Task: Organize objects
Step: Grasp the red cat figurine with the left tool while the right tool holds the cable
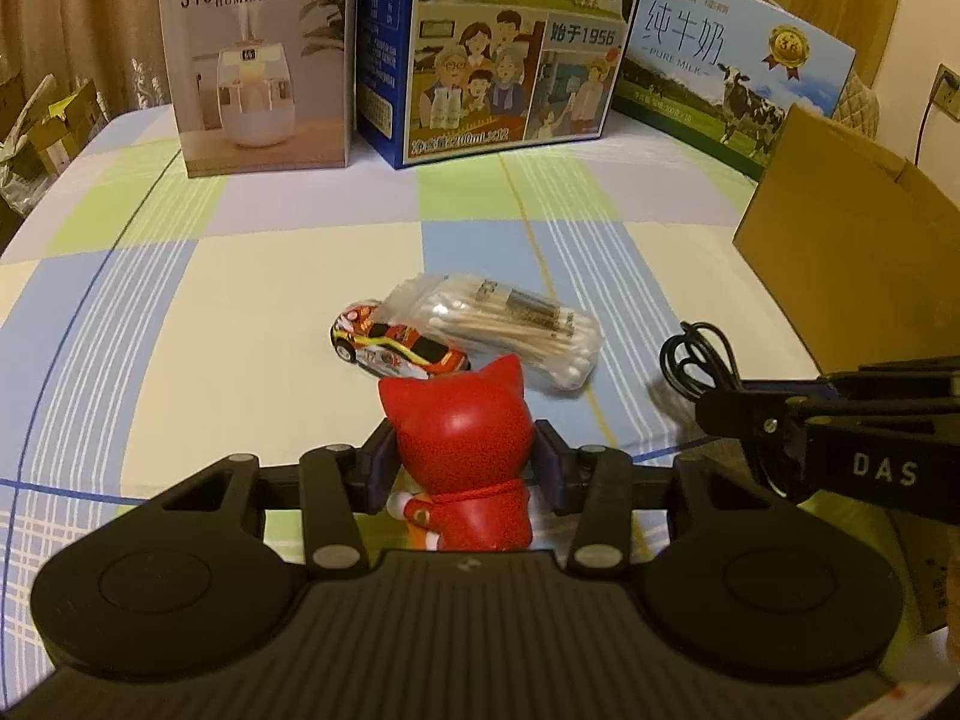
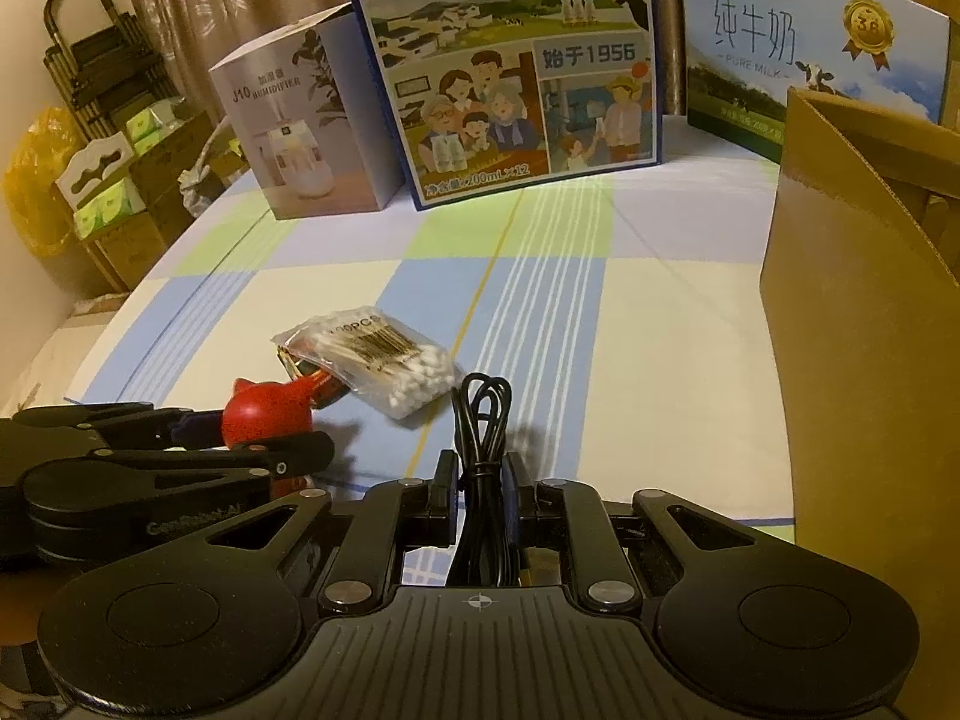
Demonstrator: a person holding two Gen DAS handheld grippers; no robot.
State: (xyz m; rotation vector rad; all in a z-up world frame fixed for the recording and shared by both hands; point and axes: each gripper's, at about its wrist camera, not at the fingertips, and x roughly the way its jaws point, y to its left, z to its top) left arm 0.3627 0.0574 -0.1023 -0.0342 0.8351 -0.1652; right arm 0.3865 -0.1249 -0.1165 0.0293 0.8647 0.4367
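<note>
With the left gripper (image 1: 465, 468) clamped on the red figurine (image 1: 462, 450) and the right gripper (image 2: 480, 492) pinching the black cable (image 2: 483, 420), lift both clear of the tablecloth (image 1: 240, 300) toward the brown box (image 2: 852, 300) at right, keeping the cable's loops from snagging

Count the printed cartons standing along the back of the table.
3: the humidifier box at left, the blue milk carton in the middle, the pure milk carton at right. Others may be out of frame.
</note>
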